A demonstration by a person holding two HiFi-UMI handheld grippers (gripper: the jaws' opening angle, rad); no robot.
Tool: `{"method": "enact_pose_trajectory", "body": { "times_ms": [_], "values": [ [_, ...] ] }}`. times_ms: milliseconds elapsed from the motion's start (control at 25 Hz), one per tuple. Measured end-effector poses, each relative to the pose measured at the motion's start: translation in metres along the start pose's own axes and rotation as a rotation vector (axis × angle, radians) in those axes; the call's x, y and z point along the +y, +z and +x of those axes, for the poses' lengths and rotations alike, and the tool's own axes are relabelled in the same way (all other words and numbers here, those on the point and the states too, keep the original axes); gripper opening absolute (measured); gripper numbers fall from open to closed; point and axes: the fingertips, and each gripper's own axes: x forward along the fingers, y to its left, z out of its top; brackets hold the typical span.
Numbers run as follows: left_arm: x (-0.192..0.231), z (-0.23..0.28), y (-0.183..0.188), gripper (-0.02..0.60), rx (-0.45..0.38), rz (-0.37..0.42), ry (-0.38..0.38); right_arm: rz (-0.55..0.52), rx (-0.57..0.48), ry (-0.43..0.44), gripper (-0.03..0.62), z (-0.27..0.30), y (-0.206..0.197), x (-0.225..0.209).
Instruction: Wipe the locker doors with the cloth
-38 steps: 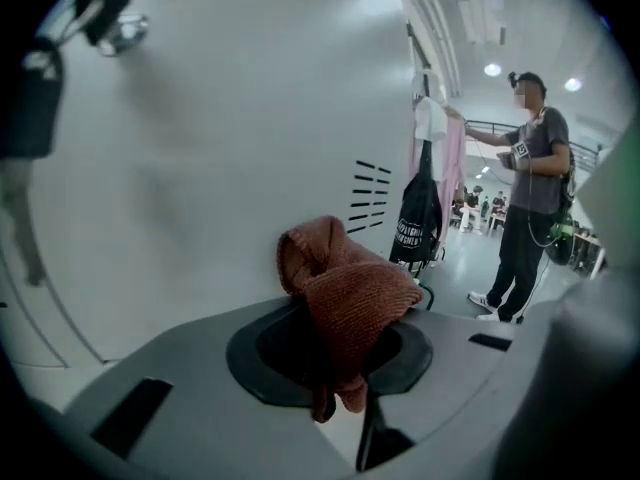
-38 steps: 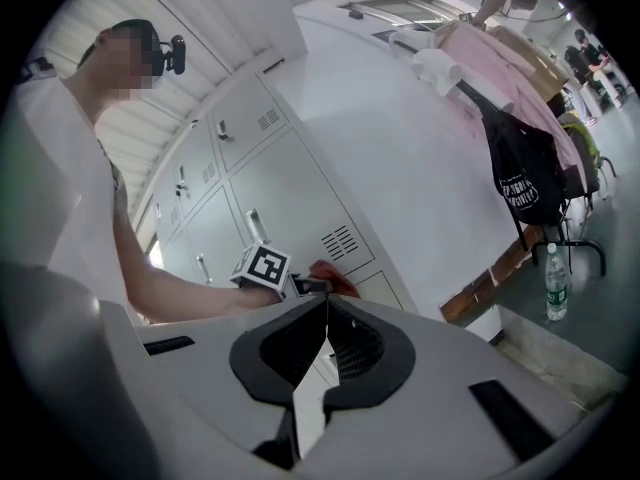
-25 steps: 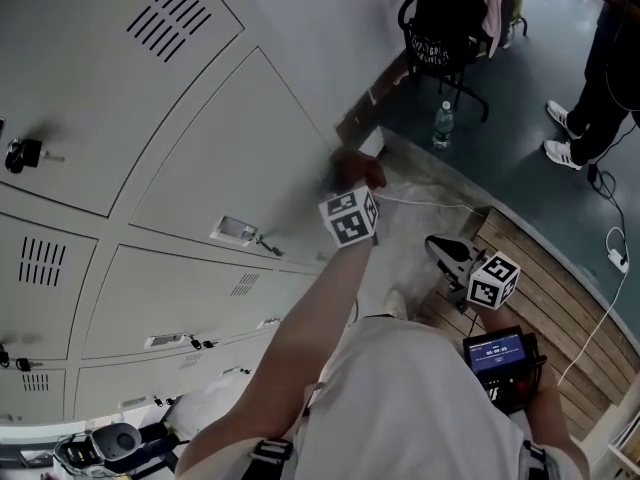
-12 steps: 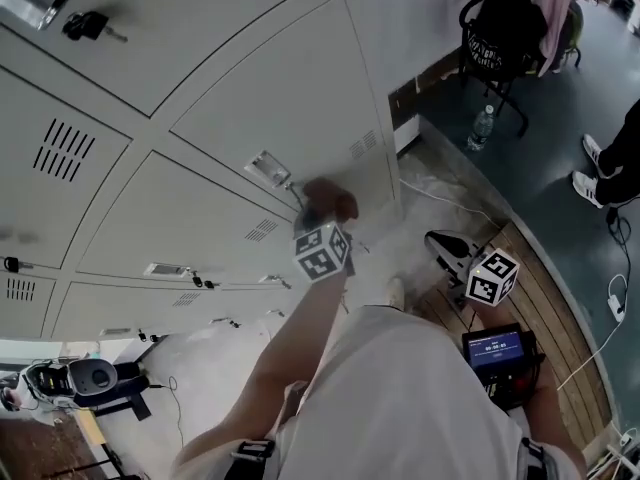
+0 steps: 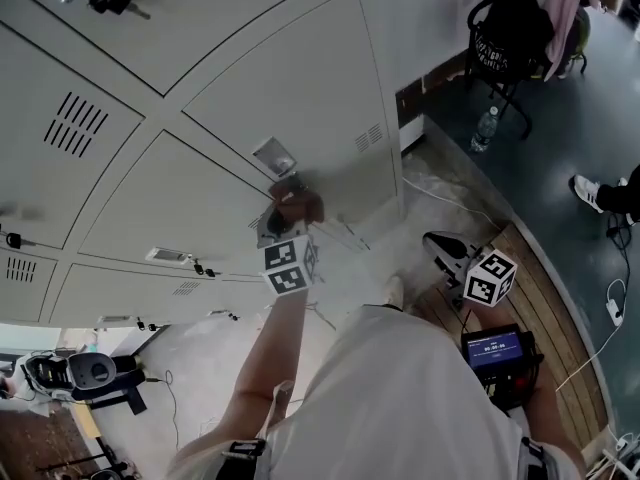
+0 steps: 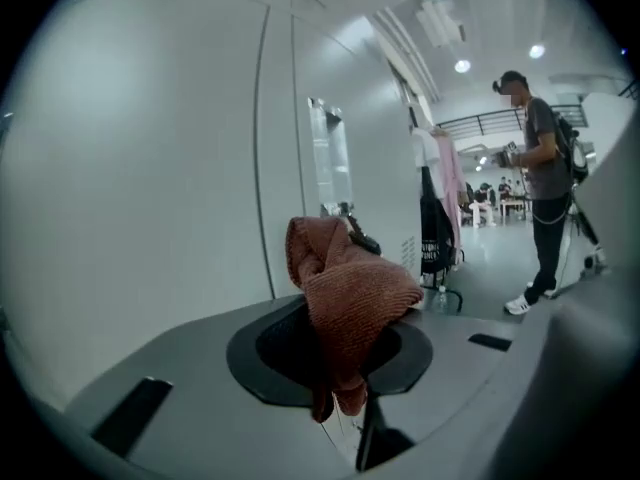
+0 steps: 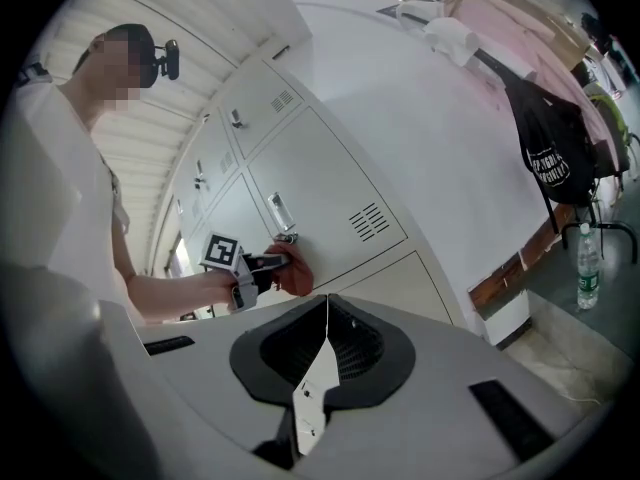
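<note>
A rust-red cloth (image 5: 297,206) is pressed against a pale grey locker door (image 5: 300,88), just below its metal latch plate (image 5: 272,155). My left gripper (image 5: 291,220) is shut on the cloth, its marker cube just behind. In the left gripper view the cloth (image 6: 345,288) bulges out of the left gripper (image 6: 345,320) and hides its jaws, with the door (image 6: 150,168) close at the left. My right gripper (image 5: 438,244) hangs low at the right, away from the lockers. Its jaws (image 7: 326,306) are shut with nothing between them. The right gripper view also shows the cloth (image 7: 293,268) on the door.
More locker doors with vents and a key in a lock (image 5: 118,3) run to the left. A black chair with a bag (image 5: 510,28), a water bottle (image 5: 486,128) and a bystander's shoe (image 5: 590,190) are on the floor at right. A screen device (image 5: 497,351) sits by my waist.
The left gripper has slid the cloth across the locker door from its right edge toward the latch plate. The right gripper has stayed where it was.
</note>
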Motion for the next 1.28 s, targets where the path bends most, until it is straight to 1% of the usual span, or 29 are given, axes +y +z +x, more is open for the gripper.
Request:
{"method": "enact_pose_trajectory", "body": {
  "times_ms": [40,80,120,160,200,280,360,440,560,640,800,920,1000,1080,1160,1280],
  "values": [
    [-0.006,0.008,-0.009,0.075,0.043,-0.002,-0.02,0.001,-0.003,-0.008,0.017,-0.002,0.0,-0.001],
    [-0.013,0.017,-0.019,0.077,0.082,-0.024,-0.039,0.002,-0.006,-0.018,0.018,-0.005,0.0,-0.003],
    [-0.02,0.024,-0.026,0.077,0.103,-0.052,-0.047,0.003,-0.008,-0.028,0.017,-0.009,0.0,-0.004],
    [-0.026,0.03,-0.028,0.077,0.097,-0.071,-0.042,0.003,-0.01,-0.039,0.017,-0.012,0.0,-0.006],
    [-0.032,0.034,-0.025,0.077,0.069,-0.08,-0.025,0.004,-0.012,-0.049,0.018,-0.015,0.001,-0.008],
    [-0.045,0.041,-0.008,0.077,-0.014,-0.104,0.003,0.008,-0.018,-0.071,0.017,-0.023,0.002,-0.012],
    [-0.065,0.053,0.008,0.077,-0.074,-0.127,-0.009,0.016,-0.026,-0.097,0.018,-0.031,0.003,-0.017],
    [-0.09,0.071,0.022,0.077,-0.1,-0.111,-0.043,0.025,-0.038,-0.12,0.018,-0.037,0.005,-0.021],
    [-0.128,0.099,0.04,0.077,-0.106,-0.077,-0.094,0.029,-0.055,-0.146,0.018,-0.045,0.008,-0.025],
    [-0.152,0.116,0.052,0.077,-0.098,-0.055,-0.125,0.034,-0.069,-0.168,0.018,-0.052,0.009,-0.028],
    [-0.194,0.145,0.068,0.077,-0.055,-0.015,-0.17,0.049,-0.095,-0.206,0.018,-0.065,0.009,-0.033],
    [-0.212,0.156,0.083,0.075,-0.059,-0.017,-0.186,0.058,-0.11,-0.219,0.018,-0.072,0.009,-0.034],
    [-0.213,0.151,0.095,0.075,-0.073,-0.052,-0.18,0.067,-0.125,-0.223,0.017,-0.076,0.009,-0.035],
    [-0.2,0.138,0.102,0.074,-0.089,-0.096,-0.163,0.068,-0.131,-0.219,0.018,-0.077,0.01,-0.034],
    [-0.177,0.12,0.106,0.074,-0.105,-0.13,-0.143,0.062,-0.131,-0.205,0.017,-0.077,0.011,-0.034],
    [-0.138,0.09,0.106,0.074,-0.129,-0.161,-0.102,0.06,-0.124,-0.173,0.018,-0.072,0.012,-0.032]
  ]
}}
